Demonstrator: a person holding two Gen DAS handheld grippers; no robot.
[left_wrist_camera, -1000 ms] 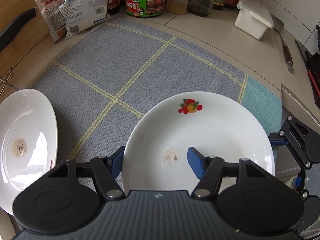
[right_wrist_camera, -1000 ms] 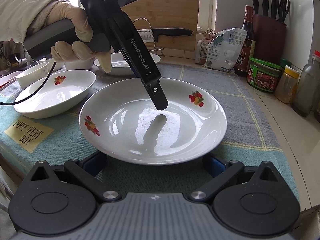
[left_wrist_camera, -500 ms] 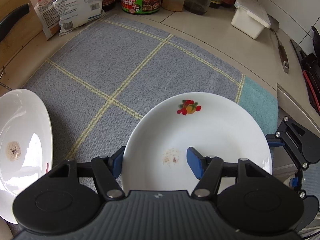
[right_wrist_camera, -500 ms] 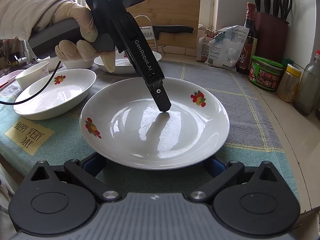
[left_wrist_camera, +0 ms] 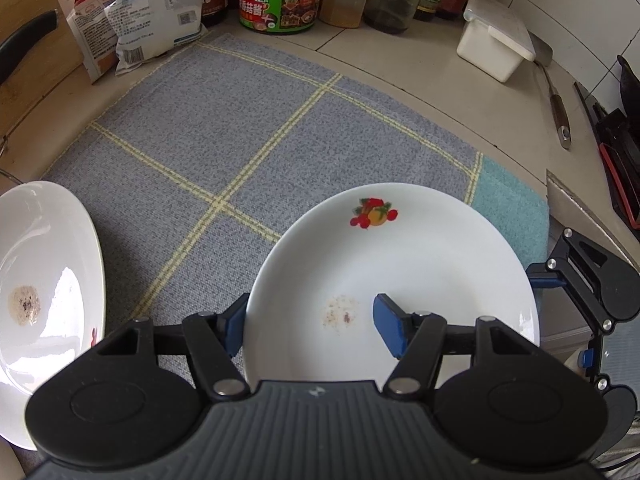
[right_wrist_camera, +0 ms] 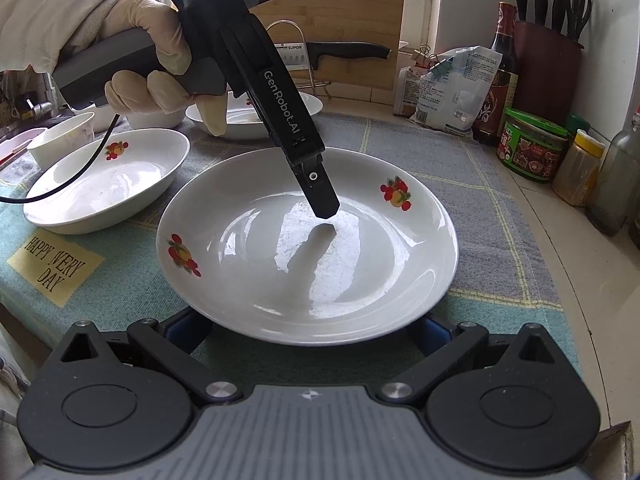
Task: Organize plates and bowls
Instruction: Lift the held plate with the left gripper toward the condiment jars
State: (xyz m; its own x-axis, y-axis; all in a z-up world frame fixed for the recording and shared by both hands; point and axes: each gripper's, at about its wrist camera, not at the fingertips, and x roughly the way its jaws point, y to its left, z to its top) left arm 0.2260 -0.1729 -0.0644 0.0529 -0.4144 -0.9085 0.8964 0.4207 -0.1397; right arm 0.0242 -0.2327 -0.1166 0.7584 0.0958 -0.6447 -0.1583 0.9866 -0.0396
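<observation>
On the table's grey cloth (left_wrist_camera: 224,140), the left hand-held gripper (left_wrist_camera: 308,320) straddled the plate (left_wrist_camera: 420,264) rim, pads not visibly clamped; lifting needed closing; right hand-held gripper (right_wrist_camera: 304,330) gaped empty

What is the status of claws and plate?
Left claw open, astride plate rim. Right claw open, at near rim. Plate flat on cloth. Nothing blocking.

- Three white plates with fruit prints: one (right_wrist_camera: 308,248) in the middle, one (right_wrist_camera: 108,180) to its left, one (right_wrist_camera: 240,116) behind.
- Two small white bowls (right_wrist_camera: 60,140) at far left.
- One green-lidded jar (right_wrist_camera: 532,144).
- One yellow-capped jar (right_wrist_camera: 578,166).
- One dark sauce bottle (right_wrist_camera: 500,76).
- One knife block (right_wrist_camera: 546,68).
- One white lidded box (left_wrist_camera: 496,42).
</observation>
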